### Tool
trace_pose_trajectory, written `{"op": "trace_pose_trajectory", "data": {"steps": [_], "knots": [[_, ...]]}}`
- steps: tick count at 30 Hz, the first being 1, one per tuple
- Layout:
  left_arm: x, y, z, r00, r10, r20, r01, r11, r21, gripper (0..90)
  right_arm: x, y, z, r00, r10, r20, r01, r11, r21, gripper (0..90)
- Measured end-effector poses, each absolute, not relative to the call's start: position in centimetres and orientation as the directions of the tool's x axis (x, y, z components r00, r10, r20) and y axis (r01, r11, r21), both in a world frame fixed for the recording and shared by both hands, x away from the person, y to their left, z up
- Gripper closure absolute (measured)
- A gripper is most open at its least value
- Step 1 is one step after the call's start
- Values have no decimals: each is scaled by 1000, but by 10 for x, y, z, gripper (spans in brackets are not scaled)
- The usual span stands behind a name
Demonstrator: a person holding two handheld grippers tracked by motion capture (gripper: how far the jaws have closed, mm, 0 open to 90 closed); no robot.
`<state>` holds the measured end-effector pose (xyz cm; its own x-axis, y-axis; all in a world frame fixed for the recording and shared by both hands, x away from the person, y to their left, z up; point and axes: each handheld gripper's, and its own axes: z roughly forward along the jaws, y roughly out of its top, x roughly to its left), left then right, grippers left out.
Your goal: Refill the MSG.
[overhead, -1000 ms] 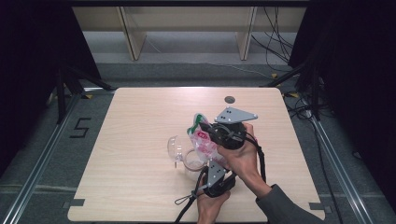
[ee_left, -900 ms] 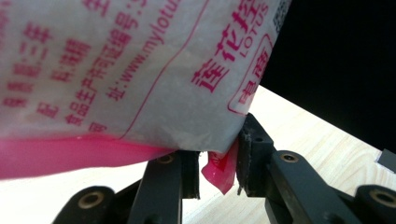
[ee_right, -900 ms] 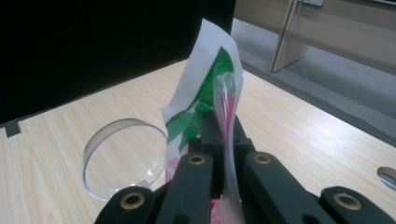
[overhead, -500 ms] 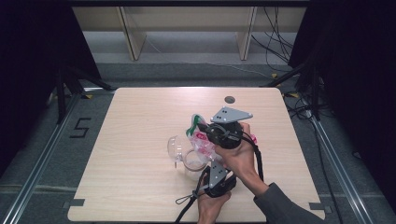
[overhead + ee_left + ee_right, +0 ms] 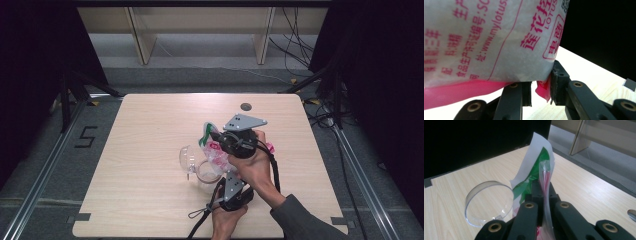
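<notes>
A plastic bag (image 5: 218,156) with pink print and a green and white top hangs over the middle of the wooden table (image 5: 150,130). My right gripper (image 5: 216,140) is shut on its top edge; in the right gripper view the jaws (image 5: 544,187) pinch the thin film of the bag (image 5: 537,155). My left gripper (image 5: 223,170) points up from below. In the left gripper view the bag (image 5: 486,37) sits on the jaws and its pink bottom corner (image 5: 543,90) hangs between them, a gap showing beside one pad. A clear round container (image 5: 192,161) with its lid swung open stands just left of the bag.
A dark round grommet (image 5: 245,106) is set in the table near the far edge. Beyond the table stand pale shelf legs (image 5: 140,35) and loose cables on the floor at the right. The clear container's lid (image 5: 474,195) lies left of the right gripper's jaws.
</notes>
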<state>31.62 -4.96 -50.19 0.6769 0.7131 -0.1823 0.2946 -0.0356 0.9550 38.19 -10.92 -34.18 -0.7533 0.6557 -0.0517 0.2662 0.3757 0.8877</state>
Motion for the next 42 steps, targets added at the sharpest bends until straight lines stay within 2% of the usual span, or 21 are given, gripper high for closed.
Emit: {"op": "trace_pose_trajectory", "data": {"steps": [20, 31, 36, 42], "knots": [[318, -49, -502, 693, 695, -191, 283, -18, 959, 737, 390, -98, -344, -764, 642, -68, 286, 431, 856, 900], [319, -49, -502, 696, 688, -207, 288, -4, 958, 738, 395, -94, -347, -763, 639, -104, 265, 454, 851, 900], [320, -49, -501, 699, 682, -214, 286, 7, 958, 738, 394, -92, -346, -760, 645, -81, 293, 450, 844, 900], [321, -48, -499, 700, 680, -217, 286, 11, 958, 739, 395, -90, -344, -768, 629, -117, 263, 477, 839, 900]]}}
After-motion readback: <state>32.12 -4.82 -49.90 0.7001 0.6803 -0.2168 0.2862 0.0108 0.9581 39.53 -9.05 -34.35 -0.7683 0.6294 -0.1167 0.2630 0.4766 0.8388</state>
